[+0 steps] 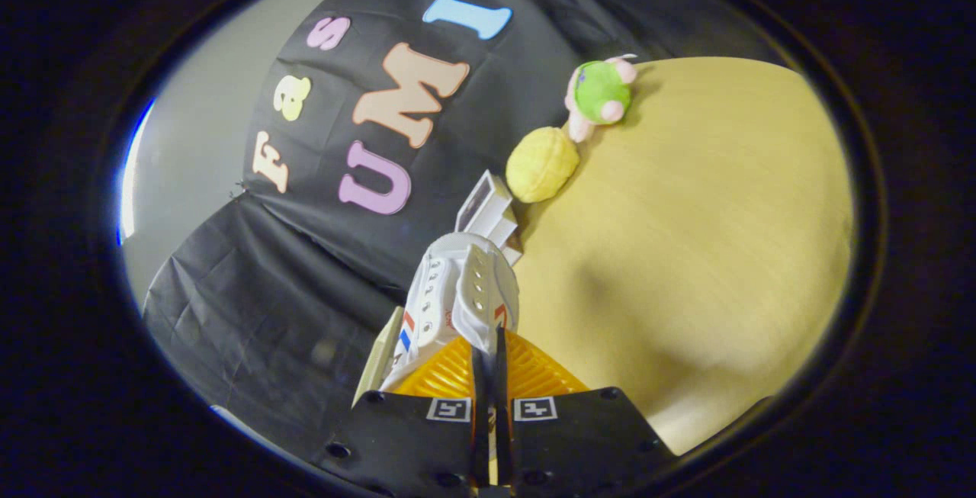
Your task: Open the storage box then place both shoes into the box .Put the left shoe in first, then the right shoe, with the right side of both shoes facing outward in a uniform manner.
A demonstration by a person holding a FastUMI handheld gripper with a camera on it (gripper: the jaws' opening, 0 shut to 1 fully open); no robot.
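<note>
The white lace-up sneaker with red and blue side stripes [457, 300] hangs lifted off the pale wooden tabletop [686, 254], nipped by a thin part of its upper, most likely the tongue or collar edge. The gripper [490, 364] has its two fingers pressed nearly together on that thin part, with only the slimmest line left between them. The whole view is rolled over, so the hand is carrying the shoe at a steep tilt.

Just beyond the shoe's far end sits a small white box-like object with an open rectangular face [488, 212], at the back edge of the table against the black cloth wall [252, 315]; this may be the storage box, though too little of it shows to be sure, or to tell whether it is open. Further along the same edge lie a round yellow knitted toy [541, 164] and, touching it, a green and pink plush turtle [601, 92].

By my judgement a shoe is in transit toward the box; which shoe it is I cannot tell. The next move calls for levelling the wrist, lining the sole with the box opening, and turning the shoe so its right side faces outward before letting go.
</note>
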